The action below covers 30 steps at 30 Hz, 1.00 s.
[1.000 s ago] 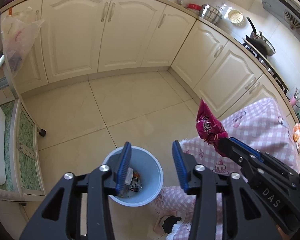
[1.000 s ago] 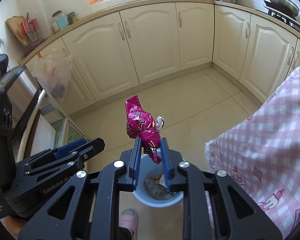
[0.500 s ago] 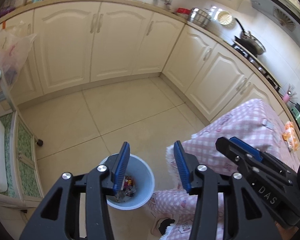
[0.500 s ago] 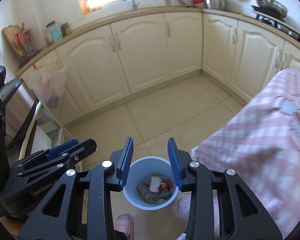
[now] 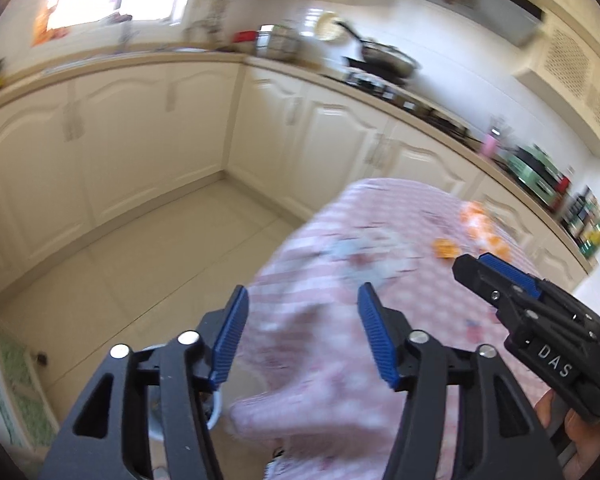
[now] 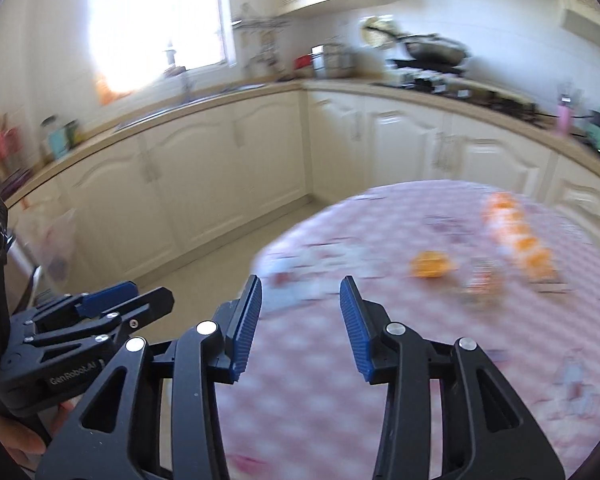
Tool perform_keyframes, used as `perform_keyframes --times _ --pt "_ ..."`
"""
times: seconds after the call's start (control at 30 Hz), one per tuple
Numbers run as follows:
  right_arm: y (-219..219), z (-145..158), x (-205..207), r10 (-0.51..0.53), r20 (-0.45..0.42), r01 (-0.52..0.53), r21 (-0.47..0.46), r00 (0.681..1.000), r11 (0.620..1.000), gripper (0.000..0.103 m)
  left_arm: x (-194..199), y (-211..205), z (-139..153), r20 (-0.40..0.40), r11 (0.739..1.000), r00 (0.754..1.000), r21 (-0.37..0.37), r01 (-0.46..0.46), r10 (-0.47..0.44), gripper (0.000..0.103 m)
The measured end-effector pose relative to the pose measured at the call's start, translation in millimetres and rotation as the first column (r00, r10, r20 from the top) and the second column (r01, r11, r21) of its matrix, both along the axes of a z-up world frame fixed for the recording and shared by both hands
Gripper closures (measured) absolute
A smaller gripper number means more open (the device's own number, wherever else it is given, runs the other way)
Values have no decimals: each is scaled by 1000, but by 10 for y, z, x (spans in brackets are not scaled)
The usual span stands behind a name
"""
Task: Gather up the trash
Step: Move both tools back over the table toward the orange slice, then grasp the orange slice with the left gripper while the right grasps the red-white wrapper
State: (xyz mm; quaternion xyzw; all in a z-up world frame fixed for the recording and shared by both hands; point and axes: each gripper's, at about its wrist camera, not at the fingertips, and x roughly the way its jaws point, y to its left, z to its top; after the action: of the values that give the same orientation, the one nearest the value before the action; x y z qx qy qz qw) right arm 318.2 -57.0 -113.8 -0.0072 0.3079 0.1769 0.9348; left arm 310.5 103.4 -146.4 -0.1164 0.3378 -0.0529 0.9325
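My left gripper [image 5: 303,292] hangs over the near edge of the pink checked table [image 5: 428,312]; its jaws are opening with nothing between them. My right gripper [image 6: 300,284] is also over the table, jaws opening and empty. On the cloth lie blurred pieces of trash: a small orange scrap [image 6: 430,264], a long orange packet [image 6: 520,236], a crumpled wrapper [image 6: 480,280] and a pale wrapper [image 6: 296,268]. The orange scrap [image 5: 444,248] and packet [image 5: 482,228] also show in the left wrist view. The pale blue bin [image 5: 220,404] peeks out under my left fingers.
Cream cabinets [image 6: 228,184] run along the far walls, with a sink under the window and a pan [image 5: 384,60] on the stove. Bare tiled floor [image 5: 132,272] lies left of the table. Each gripper shows at the other view's edge, held by a hand [image 5: 572,436].
The right gripper opened and dropped the magenta packet into the bin. Both grippers then rose and swung right, from over the bin to over the table. The left jaws widened.
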Motion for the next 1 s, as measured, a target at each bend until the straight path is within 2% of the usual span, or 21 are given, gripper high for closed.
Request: perform_keyframes --times 0.2,0.4,0.6,0.8,0.83,0.9,1.0 --pt "-976 -40 152 -172 -15 172 -20 985 985 62 357 -938 92 -12 984 988 82 157 -156 44" --pt "-1515 -177 368 -249 -58 248 -19 967 968 61 748 -1543 -55 -73 958 968 143 250 -242 44" --pt "-1637 -291 535 -250 -88 248 -29 964 968 58 1140 -1816 -251 -131 944 958 179 276 -256 44" --pt "-1655 -412 643 -235 -127 236 -8 964 972 57 1421 -1909 -388 -179 947 948 137 290 -265 44" --pt "-1651 -417 645 -229 -133 231 -5 964 973 57 1454 -1913 -392 -178 950 949 132 284 -259 47" --pt "-1629 -415 645 -222 -138 223 -5 965 975 57 1511 -1923 -403 -185 949 950 143 280 -252 63" --pt "-1580 -405 635 -218 -134 218 -15 967 976 55 1534 -1894 -398 -182 952 950 130 277 -252 65"
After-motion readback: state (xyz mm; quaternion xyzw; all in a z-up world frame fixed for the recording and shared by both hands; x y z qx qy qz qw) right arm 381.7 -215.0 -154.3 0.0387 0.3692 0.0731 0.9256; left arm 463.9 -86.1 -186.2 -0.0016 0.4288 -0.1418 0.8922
